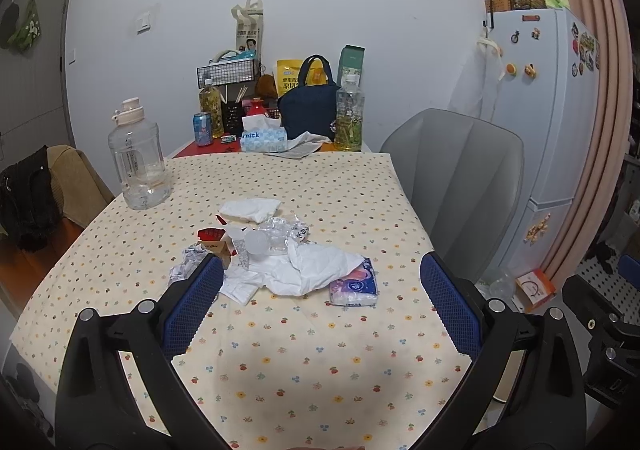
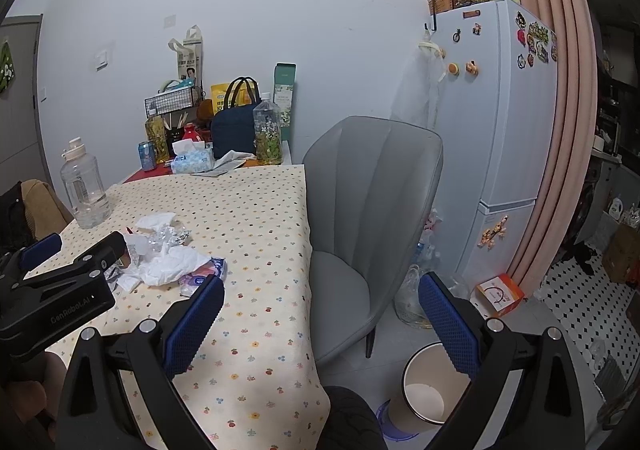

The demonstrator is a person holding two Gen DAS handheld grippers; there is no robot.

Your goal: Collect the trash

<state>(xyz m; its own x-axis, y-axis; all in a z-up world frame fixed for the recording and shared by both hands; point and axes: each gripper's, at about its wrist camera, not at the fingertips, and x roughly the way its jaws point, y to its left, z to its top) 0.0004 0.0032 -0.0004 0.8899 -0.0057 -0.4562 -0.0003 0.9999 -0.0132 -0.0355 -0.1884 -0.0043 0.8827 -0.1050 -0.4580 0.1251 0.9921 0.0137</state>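
Note:
A pile of trash lies mid-table on the flowered cloth (image 1: 280, 350): a crumpled white tissue (image 1: 312, 268), a second tissue (image 1: 252, 209), crinkled clear plastic (image 1: 276, 232), a red-and-white carton (image 1: 214, 240), foil (image 1: 188, 260) and a small tissue pack (image 1: 354, 284). My left gripper (image 1: 320, 298) is open and empty, just short of the pile. My right gripper (image 2: 320, 314) is open and empty, off the table's right edge. The pile also shows in the right wrist view (image 2: 168, 258), with the left gripper (image 2: 72, 246) beside it. A beige waste bin (image 2: 424, 394) stands on the floor below.
A large clear jug (image 1: 138, 158) stands at the table's left. Bottles, a can, a tissue box (image 1: 264, 138) and a navy bag (image 1: 308, 106) crowd the far end. A grey chair (image 2: 372, 210) sits right of the table, a fridge (image 2: 496, 130) behind it.

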